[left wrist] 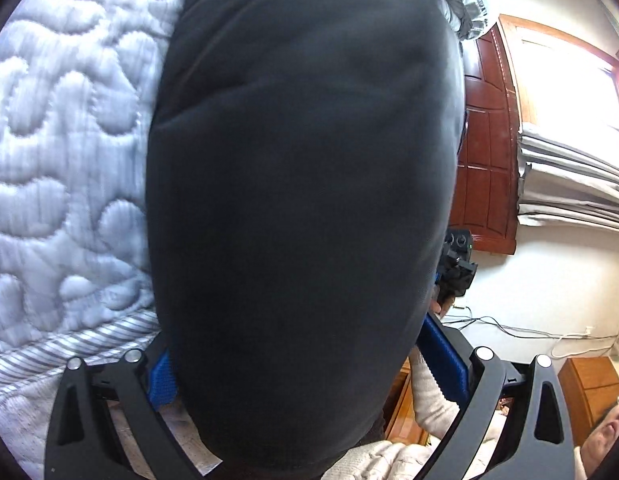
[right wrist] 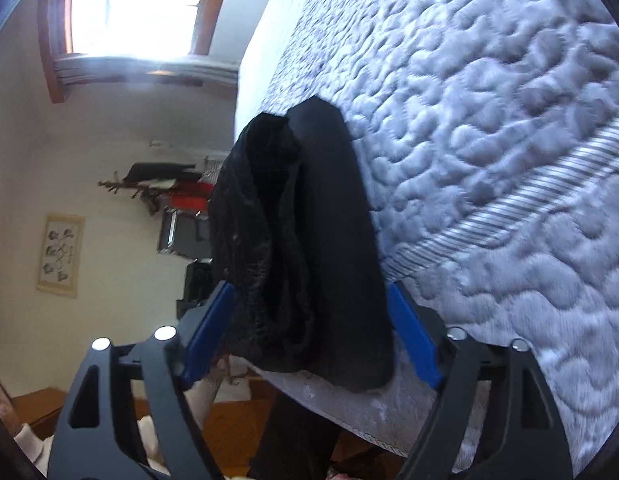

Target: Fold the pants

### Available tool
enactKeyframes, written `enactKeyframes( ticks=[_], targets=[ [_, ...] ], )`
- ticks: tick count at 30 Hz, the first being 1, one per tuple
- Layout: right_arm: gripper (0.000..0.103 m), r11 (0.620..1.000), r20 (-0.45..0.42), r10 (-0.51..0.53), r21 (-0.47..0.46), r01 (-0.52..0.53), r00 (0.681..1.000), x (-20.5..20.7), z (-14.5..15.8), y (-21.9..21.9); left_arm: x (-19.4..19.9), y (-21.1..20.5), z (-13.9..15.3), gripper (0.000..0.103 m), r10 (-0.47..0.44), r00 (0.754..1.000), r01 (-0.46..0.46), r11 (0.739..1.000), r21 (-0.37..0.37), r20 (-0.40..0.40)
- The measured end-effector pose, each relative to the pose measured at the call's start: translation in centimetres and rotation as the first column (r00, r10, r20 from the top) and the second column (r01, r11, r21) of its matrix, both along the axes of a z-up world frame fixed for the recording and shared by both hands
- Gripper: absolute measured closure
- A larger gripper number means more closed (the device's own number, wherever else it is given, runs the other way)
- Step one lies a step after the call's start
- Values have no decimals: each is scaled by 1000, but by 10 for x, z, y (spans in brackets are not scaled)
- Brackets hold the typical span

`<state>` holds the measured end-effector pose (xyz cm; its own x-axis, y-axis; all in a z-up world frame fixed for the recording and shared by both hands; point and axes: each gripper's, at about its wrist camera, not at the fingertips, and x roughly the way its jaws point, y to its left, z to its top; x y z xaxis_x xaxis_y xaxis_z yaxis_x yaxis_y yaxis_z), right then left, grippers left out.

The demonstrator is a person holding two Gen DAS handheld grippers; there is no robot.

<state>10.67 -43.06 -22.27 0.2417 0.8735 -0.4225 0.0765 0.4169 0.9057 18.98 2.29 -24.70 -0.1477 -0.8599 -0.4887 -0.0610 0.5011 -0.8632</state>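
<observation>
Black pants bunched thick (fuzzy lining showing) on mattress
</observation>
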Motion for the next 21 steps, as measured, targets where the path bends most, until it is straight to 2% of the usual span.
enactKeyframes(
  ticks=[5, 9, 14, 21],
  targets=[
    [19, 999, -21, 51, 6, -51, 998, 17, -12, 2, 2, -4, -8, 4, 0, 1000, 0, 1000, -3, -29],
    [17, 992, -14, 112, 58, -111, 994, 28, -19, 1, 2, -6, -8, 4, 21, 999, -21, 1000, 8, -31],
    [13, 977, 14, 201, 67, -201, 980, 37, -14, 8, -3, -2, -8, 4, 66, 998, -66, 997, 42, 1],
    [11, 959, 19, 276, 65, -277, 961, 49, -10, 23, -1, -13, -6, 4, 74, 997, -72, 995, 74, -14]
  ],
)
